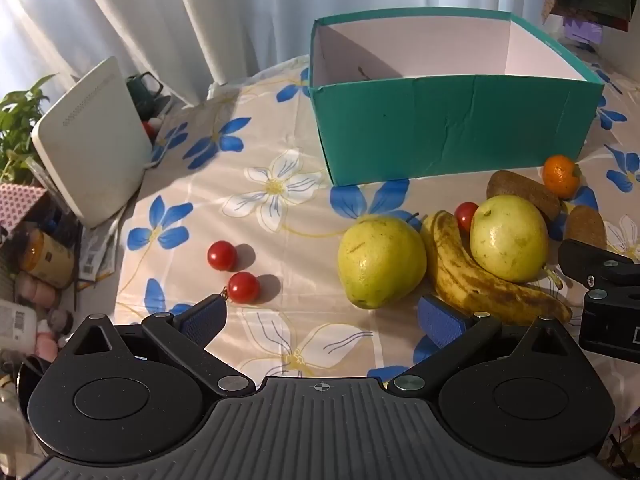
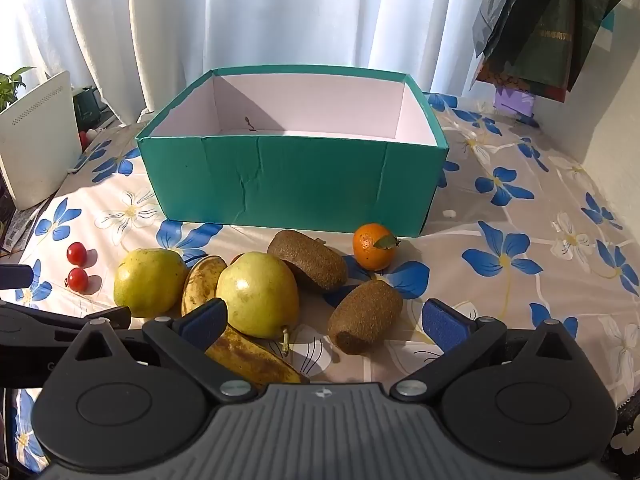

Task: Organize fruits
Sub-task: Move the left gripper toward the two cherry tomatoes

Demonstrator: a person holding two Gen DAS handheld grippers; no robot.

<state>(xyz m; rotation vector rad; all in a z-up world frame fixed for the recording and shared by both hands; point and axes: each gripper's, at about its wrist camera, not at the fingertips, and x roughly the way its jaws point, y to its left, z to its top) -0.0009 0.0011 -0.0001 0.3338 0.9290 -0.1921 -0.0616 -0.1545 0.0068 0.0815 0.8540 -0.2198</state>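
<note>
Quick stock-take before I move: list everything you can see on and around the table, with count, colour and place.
box: 1, teal, white inside, back centre, looks empty
pears: 2, yellow-green, front of box, banana between
banana: 1, brown-spotted yellow
kiwis: 2, brown, right of pears
tangerine: 1, orange, near box front
cherry tomatoes: 3, red; two left, one behind banana
tablecloth: 1, beige, blue flowers
white device: 1, left edge
curtain: white, behind
plant: green, far left
left gripper: jaws open, empty
right gripper: jaws open, empty

white curtains sunlit; floral tablecloth; plant left.
</note>
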